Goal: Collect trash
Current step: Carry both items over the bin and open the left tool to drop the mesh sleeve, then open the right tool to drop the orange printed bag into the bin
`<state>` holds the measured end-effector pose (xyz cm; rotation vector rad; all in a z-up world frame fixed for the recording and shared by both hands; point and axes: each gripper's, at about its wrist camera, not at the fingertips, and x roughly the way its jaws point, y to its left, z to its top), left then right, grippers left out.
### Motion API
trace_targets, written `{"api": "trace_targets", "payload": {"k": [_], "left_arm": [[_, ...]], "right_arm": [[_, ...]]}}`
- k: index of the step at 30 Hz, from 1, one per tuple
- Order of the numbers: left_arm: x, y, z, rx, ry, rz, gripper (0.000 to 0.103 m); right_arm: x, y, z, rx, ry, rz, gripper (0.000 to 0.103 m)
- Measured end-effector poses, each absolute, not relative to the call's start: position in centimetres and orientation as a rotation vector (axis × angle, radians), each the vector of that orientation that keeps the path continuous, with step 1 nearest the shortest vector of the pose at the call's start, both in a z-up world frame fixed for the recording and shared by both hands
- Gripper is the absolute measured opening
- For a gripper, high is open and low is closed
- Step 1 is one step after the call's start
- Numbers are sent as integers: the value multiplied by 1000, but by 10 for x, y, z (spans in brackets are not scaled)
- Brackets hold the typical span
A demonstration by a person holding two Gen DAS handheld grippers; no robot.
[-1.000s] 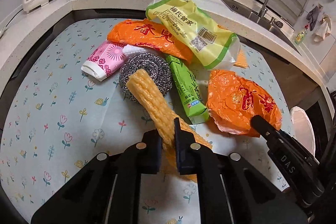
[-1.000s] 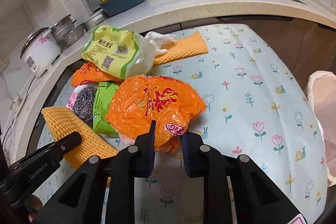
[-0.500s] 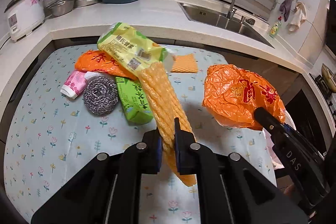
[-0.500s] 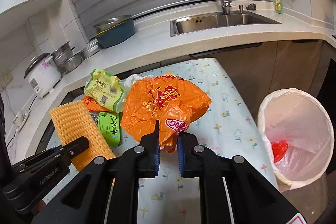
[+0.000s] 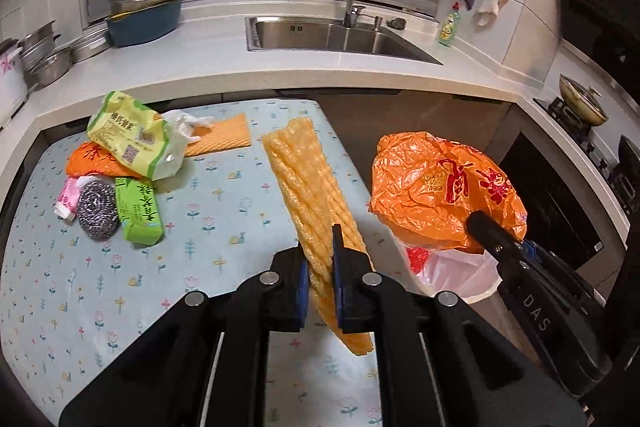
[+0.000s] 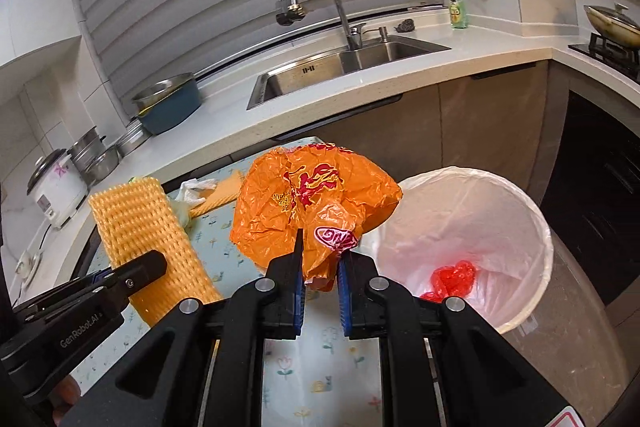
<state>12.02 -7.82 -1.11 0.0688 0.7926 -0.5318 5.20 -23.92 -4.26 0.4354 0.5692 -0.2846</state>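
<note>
My left gripper point(image 5: 320, 259) is shut on a long orange foam net sleeve point(image 5: 310, 187), which hangs in the air over the table's right edge. My right gripper point(image 6: 320, 259) is shut on a crumpled orange plastic bag point(image 6: 312, 203), lifted beside the white-lined trash bin point(image 6: 472, 219). The bin holds red scraps point(image 6: 454, 277). In the left wrist view the orange bag point(image 5: 440, 187) hovers above the bin point(image 5: 460, 275). The foam net point(image 6: 140, 227) and the left gripper's finger point(image 6: 132, 273) show at the left of the right wrist view.
On the flowered tablecloth point(image 5: 200, 227) lie a yellow-green bag point(image 5: 128, 131), another orange bag point(image 5: 92, 163), a steel scourer point(image 5: 98, 211), a green box point(image 5: 138, 211), a pink wrapper point(image 5: 68, 195), a tissue point(image 5: 184, 123) and an orange cloth point(image 5: 224, 135). Counter and sink point(image 5: 332, 39) stand behind.
Both grippers have lifted their loads off the table and swung right. The trash bin has come into view, and the orange bag now hangs next to it.
</note>
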Motion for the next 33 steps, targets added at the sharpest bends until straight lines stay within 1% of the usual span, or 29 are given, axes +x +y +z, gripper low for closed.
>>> {"api": "trace_targets", "payload": {"k": [13, 20, 25, 26, 27, 30, 33], "left_arm": [[94, -180, -13, 133, 821, -760, 9], [96, -213, -23, 151, 854, -831, 10], [102, -222, -30, 141, 862, -839, 12], [104, -222, -32, 140, 865, -837, 16], [105, -223, -33, 136, 868, -836, 22], [107, -222, -34, 136, 860, -822, 31], [109, -217, -34, 137, 848, -799, 35]], "right_arm": [[-6, -315, -52, 499, 545, -445, 13], [-24, -342, -60, 531, 541, -499, 13], [-26, -351, -67, 543, 549, -513, 13], [-25, -352, -68, 544, 552, -514, 13], [-24, -352, -69, 545, 554, -514, 13], [-22, -352, -71, 543, 561, -510, 13], [-17, -352, -72, 540, 566, -504, 13]]}}
